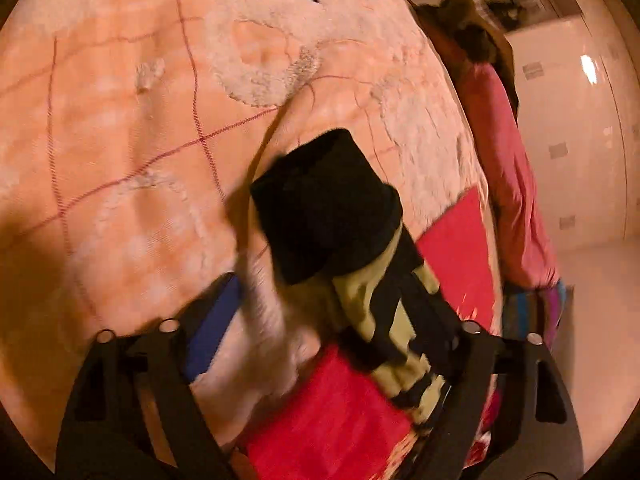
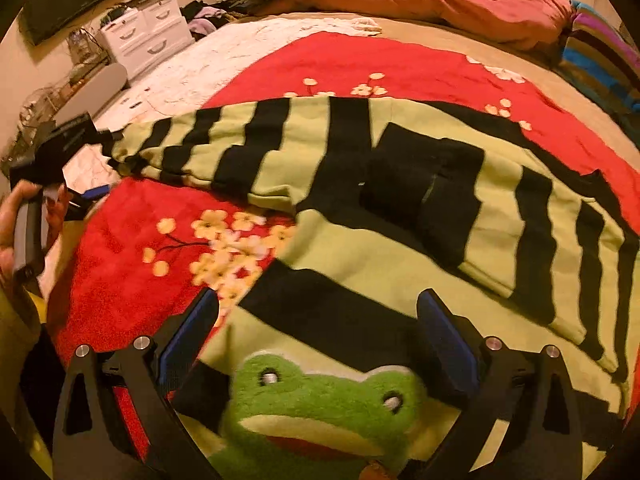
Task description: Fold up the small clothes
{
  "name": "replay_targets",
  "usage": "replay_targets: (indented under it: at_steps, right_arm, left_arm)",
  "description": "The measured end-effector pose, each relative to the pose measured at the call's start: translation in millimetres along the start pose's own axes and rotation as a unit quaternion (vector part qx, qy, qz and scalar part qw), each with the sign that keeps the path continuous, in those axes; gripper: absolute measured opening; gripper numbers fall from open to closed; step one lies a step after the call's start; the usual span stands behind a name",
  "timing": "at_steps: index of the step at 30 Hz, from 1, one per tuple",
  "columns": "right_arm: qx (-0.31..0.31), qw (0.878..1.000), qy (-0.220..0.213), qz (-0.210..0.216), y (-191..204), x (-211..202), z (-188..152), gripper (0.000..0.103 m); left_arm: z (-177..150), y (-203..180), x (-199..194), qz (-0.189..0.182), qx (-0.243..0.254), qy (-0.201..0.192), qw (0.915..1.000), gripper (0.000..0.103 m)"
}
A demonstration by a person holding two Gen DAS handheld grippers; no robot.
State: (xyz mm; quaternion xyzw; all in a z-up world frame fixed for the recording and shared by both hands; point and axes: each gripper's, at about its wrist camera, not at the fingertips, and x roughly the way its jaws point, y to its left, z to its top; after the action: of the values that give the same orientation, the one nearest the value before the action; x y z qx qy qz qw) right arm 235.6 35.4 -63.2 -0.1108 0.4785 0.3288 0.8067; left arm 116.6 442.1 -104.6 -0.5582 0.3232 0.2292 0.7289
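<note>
the left gripper [image 1: 340,320] pinches the black cuff [image 1: 328,204] of a soft, light striped sweater [image 2: 400,184] spread on the bed's red blanket [image 2: 132,264]. the right gripper [image 2: 320,340] hangs spread over its frog patch [image 2: 320,404] at 6 o'clock. cuffs and hem look like the best holds; a pink pillow [image 2: 440,4] at 12 o'clock lies well apart.

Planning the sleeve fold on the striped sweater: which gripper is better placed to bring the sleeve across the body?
Probably left. The left gripper has the sleeve cuff between its fingers, while the right gripper hovers open over the striped sweater near its frog patch.
</note>
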Motion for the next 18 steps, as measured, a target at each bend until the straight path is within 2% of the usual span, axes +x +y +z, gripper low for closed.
replay_targets:
  at_steps: [3,5,7,9,17,18]
  right_arm:
    - [0.008,1.0,0.013,-0.02,-10.5,6.8,-0.5,0.099]
    - [0.024,0.999,0.023,-0.024,-18.7,12.3,-2.7,0.099]
    - [0.04,0.999,0.028,-0.021,-25.3,15.9,-6.1,0.099]
    - [0.047,0.998,0.028,-0.018,-27.6,17.0,-9.4,0.099]
    - [0.065,0.998,0.017,-0.008,-39.4,9.2,-16.7,0.099]
    - [0.07,0.997,0.015,-0.008,-43.6,6.8,-17.0,0.099]
  left_arm:
    - [4.5,-8.2,5.4,0.003,-0.003,-0.017,0.9999,0.075]
    - [9.8,-13.0,10.7,0.022,-0.004,-0.02,0.9996,0.064]
    - [15.0,-14.4,10.8,0.044,-0.005,-0.025,0.9987,0.037]
    - [15.5,-18.2,5.5,0.043,-0.004,-0.026,0.9987,0.03]
    - [-4.5,-51.7,-35.9,0.029,0.058,-0.074,0.9952,0.026]
    - [-9.5,-57.5,-42.5,0.008,0.064,-0.074,0.9952,0.021]
